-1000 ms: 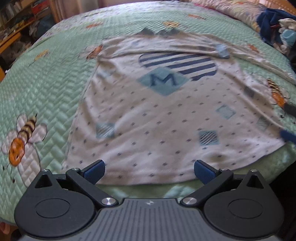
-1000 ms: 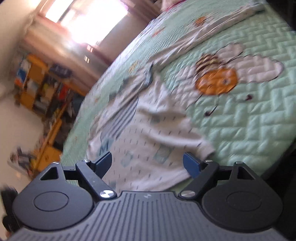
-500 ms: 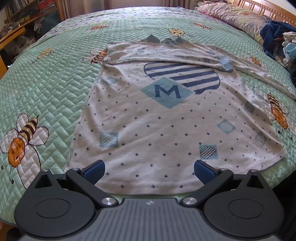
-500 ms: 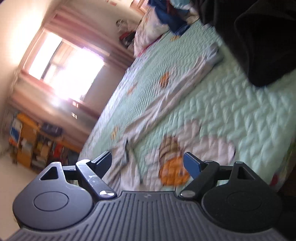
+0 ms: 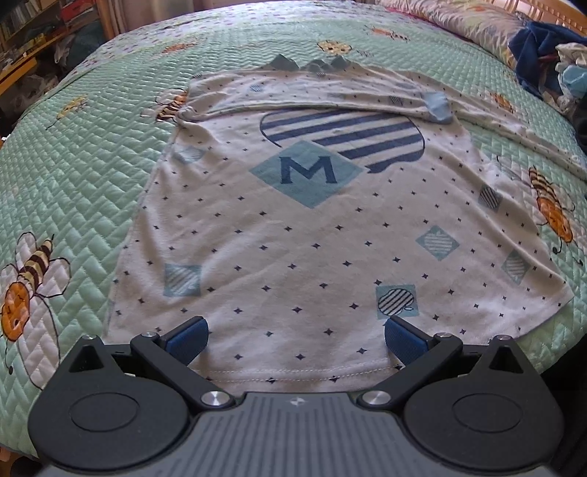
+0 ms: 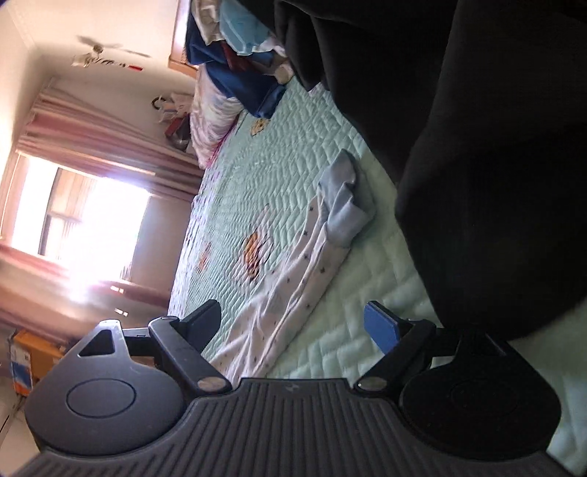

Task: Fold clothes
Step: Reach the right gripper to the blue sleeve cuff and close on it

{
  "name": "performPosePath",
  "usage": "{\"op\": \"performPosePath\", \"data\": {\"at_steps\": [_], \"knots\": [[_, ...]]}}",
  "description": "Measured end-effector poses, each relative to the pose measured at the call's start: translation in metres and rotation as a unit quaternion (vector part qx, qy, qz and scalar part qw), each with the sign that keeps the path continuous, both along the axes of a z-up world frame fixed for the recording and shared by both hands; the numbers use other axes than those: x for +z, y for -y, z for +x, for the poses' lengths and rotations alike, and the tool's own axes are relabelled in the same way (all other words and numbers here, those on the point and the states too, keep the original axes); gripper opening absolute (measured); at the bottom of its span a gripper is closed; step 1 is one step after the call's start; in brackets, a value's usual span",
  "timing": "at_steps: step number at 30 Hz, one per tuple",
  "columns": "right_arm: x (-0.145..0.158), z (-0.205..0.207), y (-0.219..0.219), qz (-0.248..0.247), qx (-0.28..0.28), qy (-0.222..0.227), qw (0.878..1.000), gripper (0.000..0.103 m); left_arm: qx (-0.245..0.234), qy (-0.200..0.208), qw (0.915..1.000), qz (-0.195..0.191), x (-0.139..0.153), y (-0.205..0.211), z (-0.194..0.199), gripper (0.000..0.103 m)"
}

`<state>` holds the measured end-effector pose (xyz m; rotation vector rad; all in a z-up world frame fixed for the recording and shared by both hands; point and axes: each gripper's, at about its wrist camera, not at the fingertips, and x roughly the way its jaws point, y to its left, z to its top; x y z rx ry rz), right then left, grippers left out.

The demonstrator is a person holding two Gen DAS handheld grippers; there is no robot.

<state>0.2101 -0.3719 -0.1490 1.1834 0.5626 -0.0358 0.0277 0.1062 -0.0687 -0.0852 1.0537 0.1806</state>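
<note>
A white long-sleeved shirt (image 5: 293, 235) with small dark diamonds, an "M" patch and a striped apple lies flat on the green quilted bed (image 5: 84, 154). One sleeve with a blue cuff (image 5: 436, 106) is folded across the chest. My left gripper (image 5: 295, 337) is open and empty, just above the shirt's near hem. The other sleeve (image 6: 293, 290) stretches out to the right and ends in a blue cuff (image 6: 343, 205). My right gripper (image 6: 293, 323) is open and empty, rolled sideways, over this sleeve.
A pile of blue and white clothes (image 5: 543, 62) and a floral pillow (image 5: 451, 18) lie at the head of the bed. A dark clothed body (image 6: 477, 146) fills the right of the right wrist view. Shelves (image 5: 33, 33) stand at far left.
My left gripper has moved slightly forward over the hem. My right gripper has swung away from the shirt's right edge, rolled sideways, and now looks along the outstretched sleeve.
</note>
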Motion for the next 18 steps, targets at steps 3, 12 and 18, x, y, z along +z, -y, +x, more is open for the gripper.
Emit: {"op": "performPosePath", "data": {"at_steps": [3, 12, 18], "knots": [[-0.002, 0.010, -0.002, -0.010, -0.015, 0.003, 1.000, 0.086, 0.000, -0.007, 1.0000, -0.002, -0.004, 0.000, 0.004, 0.102], [0.003, 0.042, -0.015, -0.076, -0.043, 0.011, 0.996, 0.087, 0.000, -0.010, 0.9999, -0.004, -0.010, 0.001, 0.017, 0.102], [-0.015, 0.026, -0.014, -0.049, -0.056, 0.007, 0.997, 0.022, -0.002, -0.007, 0.9999, -0.014, -0.012, -0.002, 0.020, 0.103]]}}
